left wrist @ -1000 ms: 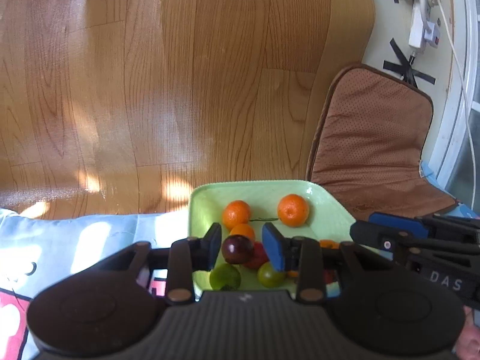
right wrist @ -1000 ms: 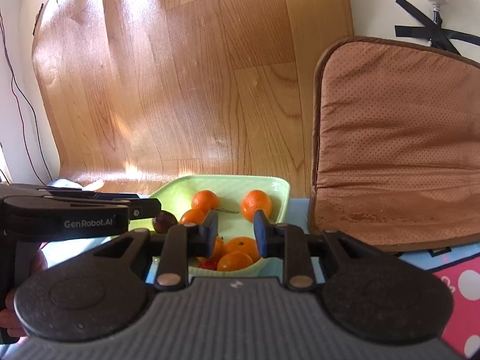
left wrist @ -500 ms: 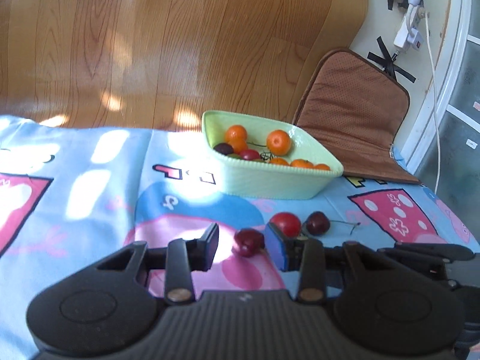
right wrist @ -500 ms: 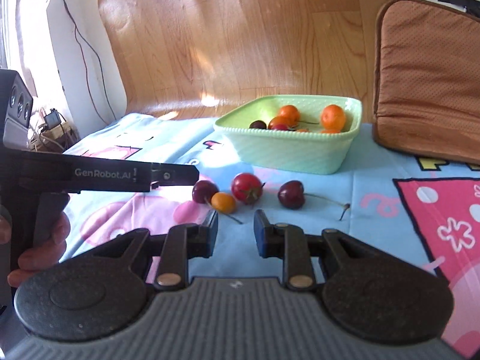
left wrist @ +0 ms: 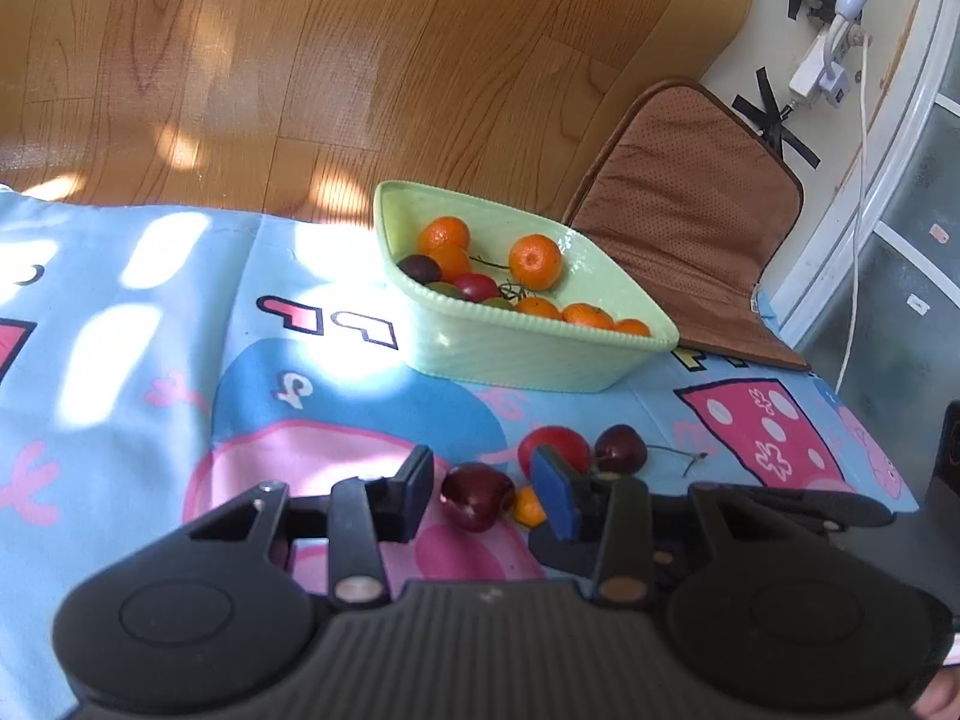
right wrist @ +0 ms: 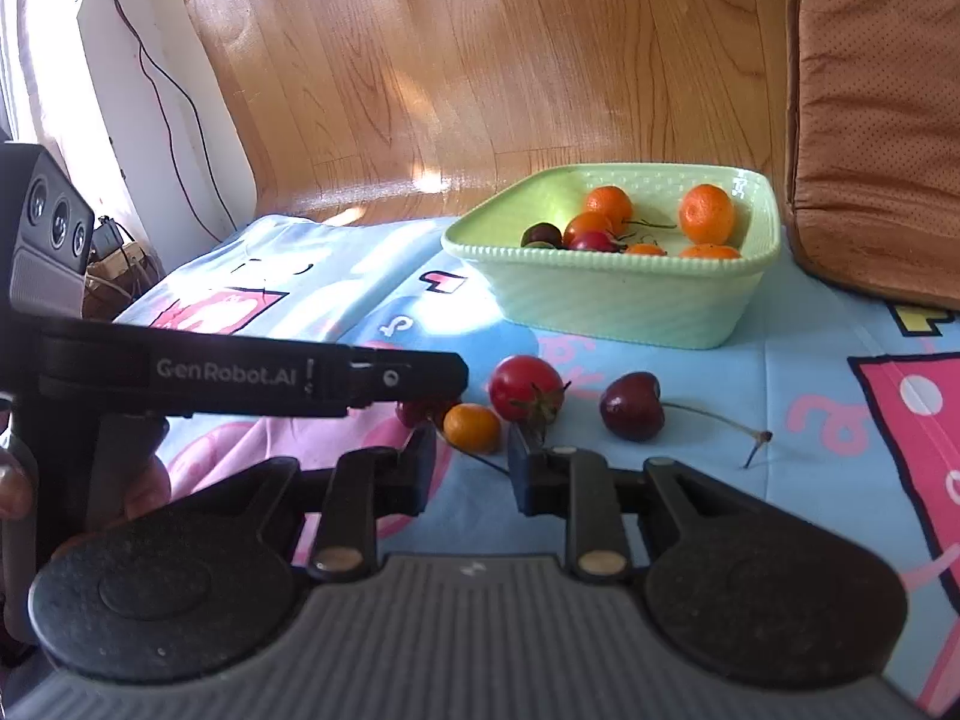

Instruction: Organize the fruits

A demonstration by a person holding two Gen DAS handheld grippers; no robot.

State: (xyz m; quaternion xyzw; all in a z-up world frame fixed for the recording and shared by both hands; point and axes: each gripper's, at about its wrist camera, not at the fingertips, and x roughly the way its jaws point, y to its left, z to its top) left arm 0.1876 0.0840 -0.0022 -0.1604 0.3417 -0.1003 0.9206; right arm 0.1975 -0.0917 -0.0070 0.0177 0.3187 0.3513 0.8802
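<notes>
the left tongs (left wrist: 480, 463) point down at a slant over a light-blue cloth with pink cartoon prints (left wrist: 150, 360). their jaws have just been opening and now stand a little apart. a dark red, glossy round cherry (left wrist: 474, 495) lies on the cloth between the two fingers, with a gap showing on either side of it, so the pads do not press on it. just past the blue pad of the right-hand finger (left wrist: 555, 495) sits a round red tomato with a green calyx (left wrist: 552, 441), and beside that a second dark cherry with a long thin stem (left wrist: 621, 449). a small orange round fruit (right wrist: 472, 427) peeks out between the first cherry and that finger.

the right tongs (right wrist: 471, 444) are drawn in narrow, about as close as they go, and nothing is gripped between them. the small orange fruit lies just ahead of their gap, the tomato a little beyond and to the right, and the stemmed cherry further right. in the right wrist view the left tongs reach in from the left, their tip over the first cherry, and a person's hand (right wrist: 147, 483) wraps the handle.

well ahead of both tongs stands a pale green, ribbed square bowl (left wrist: 510, 354) on the cloth. it holds several orange mandarins (left wrist: 535, 261), a dark cherry and some red and green fruit. a brown padded cushion (left wrist: 690, 210) lies to the right of the bowl, partly on the wooden plank floor (left wrist: 300, 60).
</notes>
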